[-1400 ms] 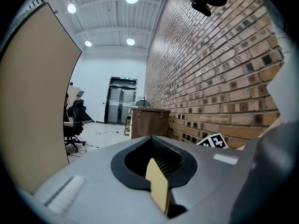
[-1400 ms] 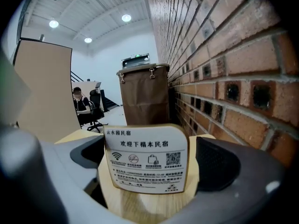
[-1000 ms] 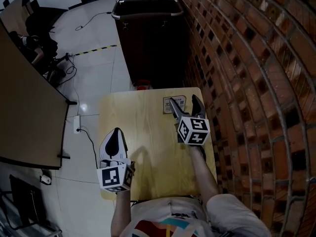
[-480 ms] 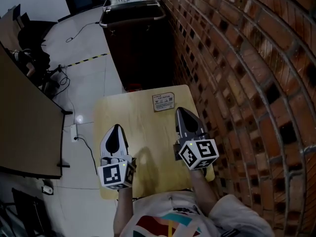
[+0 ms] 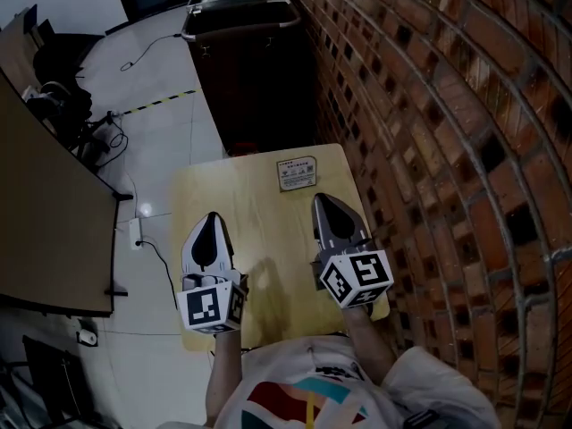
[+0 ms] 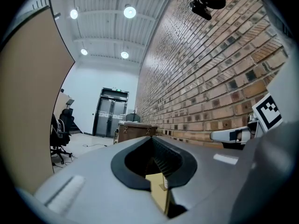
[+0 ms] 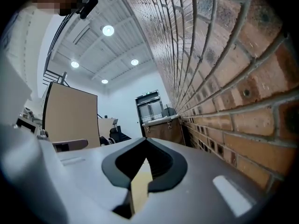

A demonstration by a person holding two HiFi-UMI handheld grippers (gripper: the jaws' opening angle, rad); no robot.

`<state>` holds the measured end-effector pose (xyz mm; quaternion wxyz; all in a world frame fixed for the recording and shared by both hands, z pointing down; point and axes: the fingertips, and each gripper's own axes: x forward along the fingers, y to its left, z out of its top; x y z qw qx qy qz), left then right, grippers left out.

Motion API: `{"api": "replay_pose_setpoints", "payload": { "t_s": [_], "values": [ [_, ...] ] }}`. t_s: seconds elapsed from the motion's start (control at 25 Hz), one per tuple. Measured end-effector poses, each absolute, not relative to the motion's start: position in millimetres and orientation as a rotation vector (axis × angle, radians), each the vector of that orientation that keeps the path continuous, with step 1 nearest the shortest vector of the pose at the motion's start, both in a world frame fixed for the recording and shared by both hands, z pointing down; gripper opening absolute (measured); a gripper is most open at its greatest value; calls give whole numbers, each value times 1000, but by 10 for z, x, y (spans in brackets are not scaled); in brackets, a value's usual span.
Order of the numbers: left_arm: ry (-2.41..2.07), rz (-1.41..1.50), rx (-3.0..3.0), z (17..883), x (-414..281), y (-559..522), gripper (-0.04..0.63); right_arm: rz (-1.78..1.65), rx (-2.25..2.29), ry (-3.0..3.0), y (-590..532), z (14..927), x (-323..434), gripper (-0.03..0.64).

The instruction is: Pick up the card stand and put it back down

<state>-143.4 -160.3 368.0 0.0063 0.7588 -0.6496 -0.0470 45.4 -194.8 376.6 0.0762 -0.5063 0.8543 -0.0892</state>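
Note:
The card stand (image 5: 296, 173), a small flat sign with print, rests on the far end of the light wooden table (image 5: 268, 271) and nothing touches it. My right gripper (image 5: 323, 206) hovers over the table just short of the stand, shut and empty. My left gripper (image 5: 210, 231) is over the table's left side, also shut with nothing in it. In the left gripper view, the left gripper (image 6: 152, 138) has its tips meeting, with table showing below. The right gripper view shows the right gripper (image 7: 145, 140) the same way.
A brick wall (image 5: 429, 150) runs close along the table's right edge. A dark cart (image 5: 255, 70) stands beyond the table's far end. A tan partition (image 5: 45, 213) and cables (image 5: 147, 239) lie on the floor at the left.
One second ago the right gripper stood open at the card stand. It has since shut and drawn back toward the person, leaving the stand on the table. The left gripper shifted slightly.

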Motion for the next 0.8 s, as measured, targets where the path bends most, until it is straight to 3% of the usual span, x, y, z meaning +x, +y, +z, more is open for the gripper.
{"api": "replay_pose_setpoints", "payload": {
  "t_s": [0.8],
  "values": [
    [-2029,-139,2372,3690,-1456,-1589,5,-195,-1555,2579,-1957,3716,433,0]
  ]
}}
